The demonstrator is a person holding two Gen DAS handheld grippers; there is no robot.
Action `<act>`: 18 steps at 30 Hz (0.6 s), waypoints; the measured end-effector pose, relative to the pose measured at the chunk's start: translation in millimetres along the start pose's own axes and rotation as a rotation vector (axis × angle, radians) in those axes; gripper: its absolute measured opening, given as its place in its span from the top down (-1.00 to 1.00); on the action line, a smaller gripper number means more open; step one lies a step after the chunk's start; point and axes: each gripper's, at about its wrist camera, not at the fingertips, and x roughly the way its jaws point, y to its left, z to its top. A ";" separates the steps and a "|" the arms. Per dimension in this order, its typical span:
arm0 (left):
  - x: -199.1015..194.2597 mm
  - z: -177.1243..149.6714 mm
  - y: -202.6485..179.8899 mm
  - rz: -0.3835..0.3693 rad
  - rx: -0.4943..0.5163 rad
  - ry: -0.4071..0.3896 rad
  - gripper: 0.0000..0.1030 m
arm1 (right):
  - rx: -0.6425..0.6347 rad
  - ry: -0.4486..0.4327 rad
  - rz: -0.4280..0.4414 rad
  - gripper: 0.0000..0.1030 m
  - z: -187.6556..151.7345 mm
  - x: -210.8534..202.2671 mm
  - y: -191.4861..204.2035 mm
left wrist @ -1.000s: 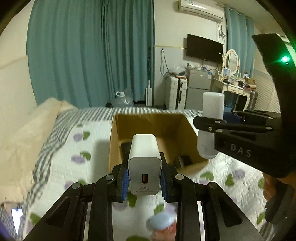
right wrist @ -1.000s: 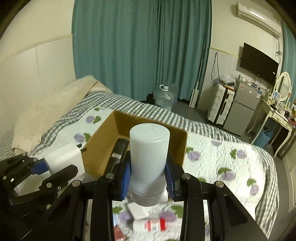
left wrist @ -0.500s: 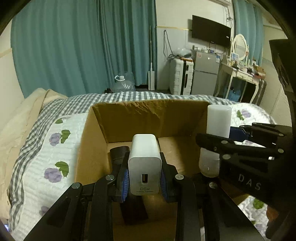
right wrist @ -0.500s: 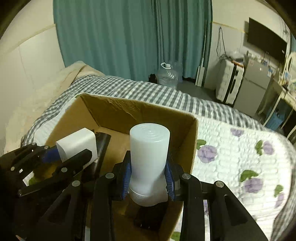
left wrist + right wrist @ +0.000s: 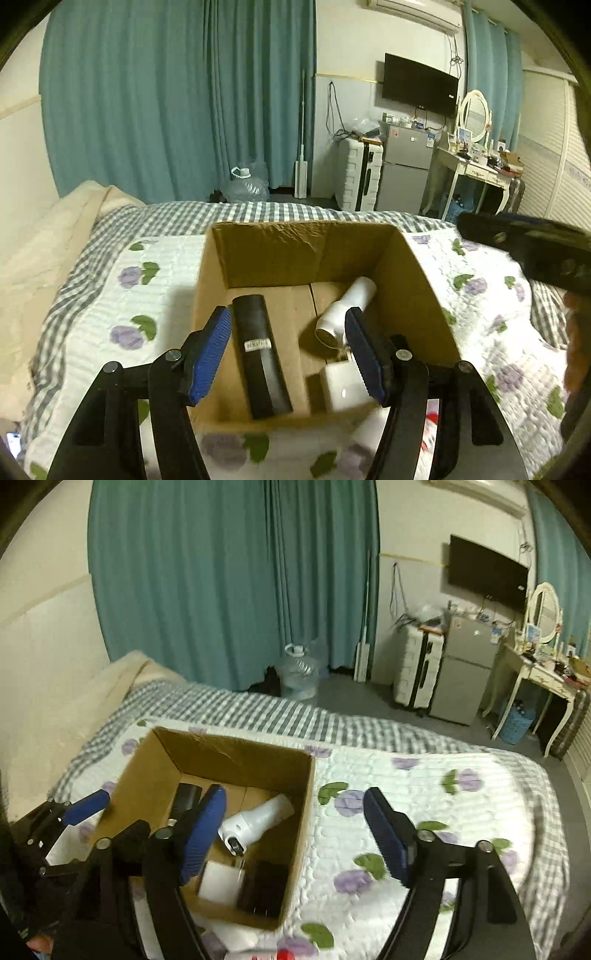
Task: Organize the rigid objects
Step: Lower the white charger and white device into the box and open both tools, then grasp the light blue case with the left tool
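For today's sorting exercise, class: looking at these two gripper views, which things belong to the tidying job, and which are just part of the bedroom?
Part of the job:
cardboard box
white bottle, lying in the box
white charger, in the box
black cylinder, in the box
left gripper, open
right gripper, open

Just lying about:
water jug
suitcase
small fridge

Each black plastic two-finger tool, left tool (image 5: 288, 350) and right tool (image 5: 295, 834), has angular linkage arms, silver pivot screws and ribbed blue rubber pads (image 5: 208, 354).
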 end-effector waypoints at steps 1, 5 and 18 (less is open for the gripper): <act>-6.6 -1.6 0.8 0.002 0.004 -0.002 -0.29 | -0.004 -0.016 -0.006 -0.55 -1.4 -17.0 0.7; -38.0 -16.8 -0.3 0.012 0.018 -0.007 -0.29 | -0.019 -0.055 -0.031 -0.66 -16.9 -63.8 7.4; -20.0 -108.6 -5.5 -0.025 -0.010 0.164 -0.29 | -0.012 0.074 -0.058 -0.69 -130.0 -59.8 23.5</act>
